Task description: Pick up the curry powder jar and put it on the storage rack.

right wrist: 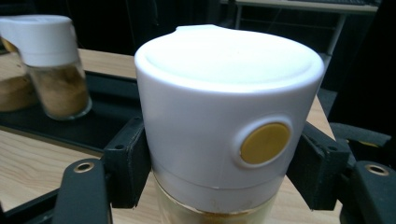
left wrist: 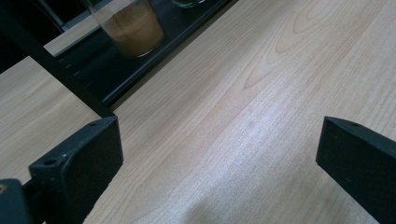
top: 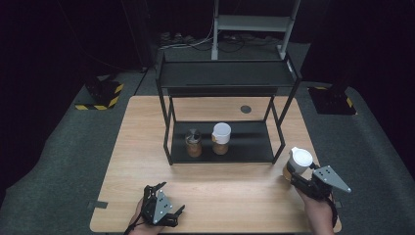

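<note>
My right gripper (top: 295, 175) is shut on a white-capped spice jar (top: 297, 161) at the table's right edge; in the right gripper view both black jaws press the sides of its cap (right wrist: 224, 116), which bears a yellow dot. On the rack's lower shelf (top: 249, 144) stand two more jars: one with a dark metal top (top: 194, 142) and one with a white cap (top: 221, 138). Near the front edge, my left gripper (top: 169, 208) rests open. Its jaws stand wide apart over bare wood in the left gripper view, with nothing between them.
A black two-level metal rack (top: 227, 73) occupies the middle back of the wooden table (top: 142, 161). A small round grommet (top: 245, 109) sits in the tabletop behind the rack. Dark floor surrounds the table.
</note>
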Demonstrator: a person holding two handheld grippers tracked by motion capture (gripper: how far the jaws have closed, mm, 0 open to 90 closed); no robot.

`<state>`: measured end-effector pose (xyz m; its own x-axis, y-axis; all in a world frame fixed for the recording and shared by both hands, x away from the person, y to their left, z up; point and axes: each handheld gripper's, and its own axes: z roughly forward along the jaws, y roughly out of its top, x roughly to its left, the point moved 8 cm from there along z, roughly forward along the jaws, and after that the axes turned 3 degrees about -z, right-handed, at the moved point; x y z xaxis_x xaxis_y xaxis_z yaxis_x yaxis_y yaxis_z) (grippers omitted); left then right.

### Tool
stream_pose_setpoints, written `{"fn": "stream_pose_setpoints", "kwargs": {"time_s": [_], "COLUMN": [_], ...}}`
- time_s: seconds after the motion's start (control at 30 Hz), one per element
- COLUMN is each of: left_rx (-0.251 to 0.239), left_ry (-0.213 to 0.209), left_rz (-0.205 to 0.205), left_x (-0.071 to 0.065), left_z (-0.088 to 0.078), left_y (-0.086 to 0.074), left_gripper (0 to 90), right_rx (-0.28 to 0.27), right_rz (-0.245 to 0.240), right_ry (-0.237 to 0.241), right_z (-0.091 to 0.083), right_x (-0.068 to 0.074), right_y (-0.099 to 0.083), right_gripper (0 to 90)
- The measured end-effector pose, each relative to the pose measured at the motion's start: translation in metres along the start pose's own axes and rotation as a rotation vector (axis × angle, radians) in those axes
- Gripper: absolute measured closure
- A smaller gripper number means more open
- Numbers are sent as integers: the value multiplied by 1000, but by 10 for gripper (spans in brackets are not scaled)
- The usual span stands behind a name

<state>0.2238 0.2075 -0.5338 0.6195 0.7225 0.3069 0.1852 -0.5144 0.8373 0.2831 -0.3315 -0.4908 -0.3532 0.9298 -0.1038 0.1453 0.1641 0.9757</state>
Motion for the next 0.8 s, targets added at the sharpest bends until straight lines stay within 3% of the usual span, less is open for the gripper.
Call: {"fn": "stream_pose_setpoints", "kwargs": {"time_s": [0.43, 0.8], "left_rx": [-3, -3], "left_ry": [-2, -4], "left_rz": [-4, 2], "left_x": [1, 1], "left_z": [0, 0], "left_y": [0, 0], "left_gripper": [10, 10], "right_rx": [-36, -46], "right_rz": [-23, -41], "right_ry": [41, 86], "right_z": [-5, 1], "right_x": [15, 32], "right_y": [19, 30], "right_gripper": [306, 307]}}
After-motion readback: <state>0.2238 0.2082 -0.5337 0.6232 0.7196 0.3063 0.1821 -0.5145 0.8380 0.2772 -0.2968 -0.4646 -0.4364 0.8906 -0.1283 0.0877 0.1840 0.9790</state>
